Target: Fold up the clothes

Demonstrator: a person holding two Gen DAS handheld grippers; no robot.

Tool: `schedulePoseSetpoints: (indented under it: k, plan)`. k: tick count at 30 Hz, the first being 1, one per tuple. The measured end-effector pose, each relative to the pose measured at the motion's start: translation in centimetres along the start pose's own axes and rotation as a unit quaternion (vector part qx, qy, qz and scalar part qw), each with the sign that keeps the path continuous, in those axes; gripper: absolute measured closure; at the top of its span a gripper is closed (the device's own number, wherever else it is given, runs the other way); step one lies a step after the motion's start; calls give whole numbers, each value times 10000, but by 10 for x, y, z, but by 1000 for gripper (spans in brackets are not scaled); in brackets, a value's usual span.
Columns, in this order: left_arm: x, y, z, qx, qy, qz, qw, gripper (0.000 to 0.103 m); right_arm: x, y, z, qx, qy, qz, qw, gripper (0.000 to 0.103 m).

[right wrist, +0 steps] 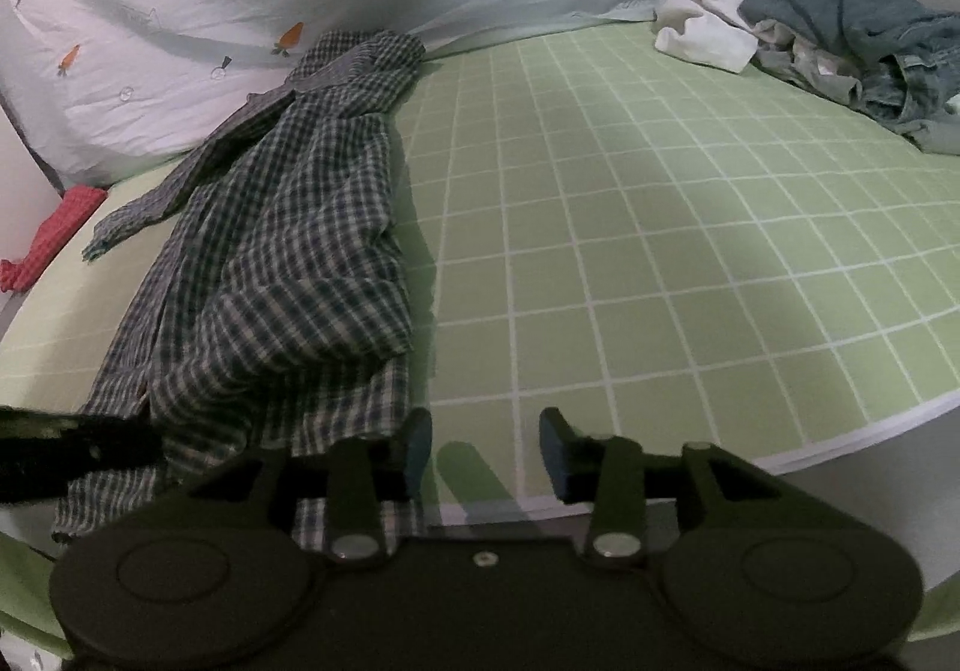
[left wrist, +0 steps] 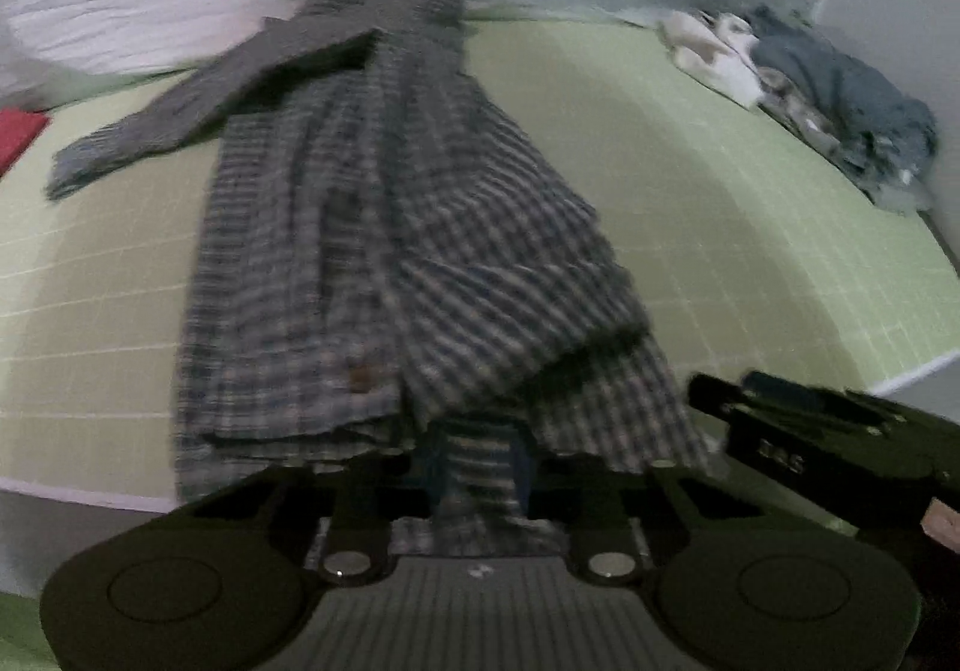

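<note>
The left gripper (left wrist: 480,467) is clamped on the near hem of the checked shirt (right wrist: 282,251); the right gripper (right wrist: 486,449) stands apart, empty, beside that hem. Next, probably, lifting the hem toward the collar (needs a second grip). The shirt runs lengthwise away on the green sheet (right wrist: 660,251), collar far.

Bed (right wrist: 660,251) with green grid sheet carries a checked shirt (right wrist: 270,263) lengthwise at left, a heap of white and blue clothes (right wrist: 828,41) at far right, a red cloth (right wrist: 54,239) at its left edge.
</note>
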State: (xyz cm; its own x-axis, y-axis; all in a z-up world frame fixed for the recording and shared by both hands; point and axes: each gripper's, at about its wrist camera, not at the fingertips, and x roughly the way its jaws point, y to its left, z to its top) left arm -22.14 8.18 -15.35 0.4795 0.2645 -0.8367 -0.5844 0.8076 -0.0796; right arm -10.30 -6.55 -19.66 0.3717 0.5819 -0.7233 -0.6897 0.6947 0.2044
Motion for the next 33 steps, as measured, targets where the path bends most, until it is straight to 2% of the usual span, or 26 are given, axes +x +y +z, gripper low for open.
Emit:
schedulePoseSetpoints:
  k: [4,8,12,13,14,15,20,26,33]
  plan:
    - [19,-14,-5,158,70,-42,9998,86,3,1,2,-20,-21,-3,10000,62]
    - [33,-20,-9,285,168,232,9992,83,3,1,2,-48,-6,-21,10000,61]
    - [37,-23,-12,445,90,326,9984,82,2,4,-2,-134,-4,-60,9999,60]
    - [37,-24,-13,478,61,338,9983,83,1,5,-3,-157,-4,-66,9999,60]
    - [36,-24,-13,473,42,331,9983,95,1,6,-4,-174,-3,-69,9998,60]
    - [35,-23,-13,425,41,340,9985,101,0,6,-5,-178,-4,-66,9998,60]
    - [9,-10,-16,139,-90,238,9996,101,-6,7,-8,-197,-26,-69,9998,60]
    - [-39,10,-26,-37,-506,72,9987,101,-12,14,-4,-362,-151,-1,9992,60]
    - [-40,34,-33,-634,-519,163,9965,101,-3,40,-2,-1128,-226,189,9932,60]
